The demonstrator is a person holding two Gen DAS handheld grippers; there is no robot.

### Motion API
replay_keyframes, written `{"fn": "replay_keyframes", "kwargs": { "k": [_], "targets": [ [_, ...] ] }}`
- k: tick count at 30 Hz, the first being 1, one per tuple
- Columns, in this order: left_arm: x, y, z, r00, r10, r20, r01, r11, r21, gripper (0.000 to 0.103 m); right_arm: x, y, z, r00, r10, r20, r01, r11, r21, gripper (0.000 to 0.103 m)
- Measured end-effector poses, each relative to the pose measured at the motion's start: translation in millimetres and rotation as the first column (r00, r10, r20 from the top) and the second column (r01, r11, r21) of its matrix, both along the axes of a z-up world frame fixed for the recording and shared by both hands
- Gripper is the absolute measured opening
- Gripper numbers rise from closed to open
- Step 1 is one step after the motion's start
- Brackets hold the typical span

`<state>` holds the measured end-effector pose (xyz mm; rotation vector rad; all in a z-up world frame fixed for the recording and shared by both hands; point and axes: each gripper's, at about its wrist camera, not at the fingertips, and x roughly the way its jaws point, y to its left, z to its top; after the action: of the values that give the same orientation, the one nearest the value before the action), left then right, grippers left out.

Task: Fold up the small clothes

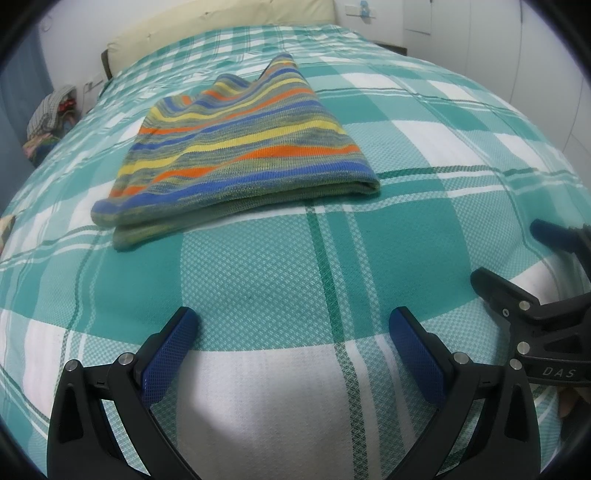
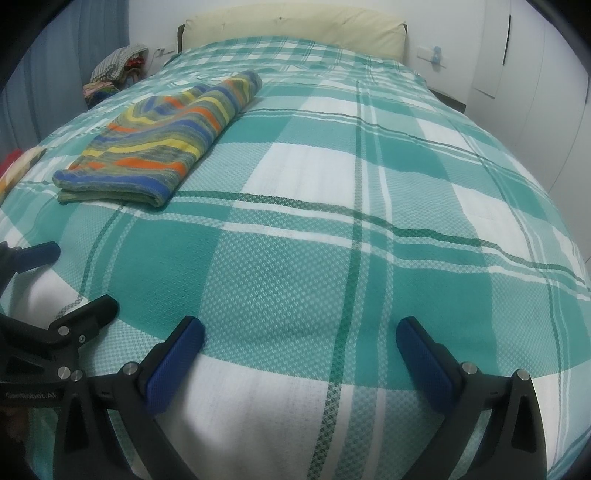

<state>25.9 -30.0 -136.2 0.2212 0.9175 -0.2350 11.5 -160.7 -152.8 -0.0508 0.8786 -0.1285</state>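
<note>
A striped knit garment (image 1: 236, 147) in orange, yellow, blue and grey-green lies folded in a flat stack on the bed, ahead and to the left in the left wrist view. The right wrist view shows the same garment (image 2: 162, 136) at upper left. My left gripper (image 1: 293, 325) hovers open over bare bedspread, well short of the garment, with nothing between its blue pads. Beside it, my right gripper (image 2: 299, 334) also stands open and holds nothing. The right gripper (image 1: 517, 254) shows at the right edge of the left wrist view; the left gripper (image 2: 70, 273) shows at the left edge of the right wrist view.
The bed carries a teal and white checked bedspread (image 1: 406, 147) with a cream headboard (image 2: 295, 26) at the far end. A pile of clothes (image 2: 114, 70) sits beside the bed at far left. White cupboard doors (image 2: 535, 74) stand on the right.
</note>
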Motion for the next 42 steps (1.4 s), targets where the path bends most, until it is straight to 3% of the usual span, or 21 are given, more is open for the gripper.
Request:
{"fn": "replay_keyframes", "kwargs": {
  "k": [42],
  "targets": [
    [-1.2,-0.6,-0.4,1.000,0.003,0.007,-0.003,1.000,-0.003,0.103,-0.4,0.2,-0.3,1.000,-0.002,-0.004,0.002,1.000,-0.013,0.103]
  ]
}}
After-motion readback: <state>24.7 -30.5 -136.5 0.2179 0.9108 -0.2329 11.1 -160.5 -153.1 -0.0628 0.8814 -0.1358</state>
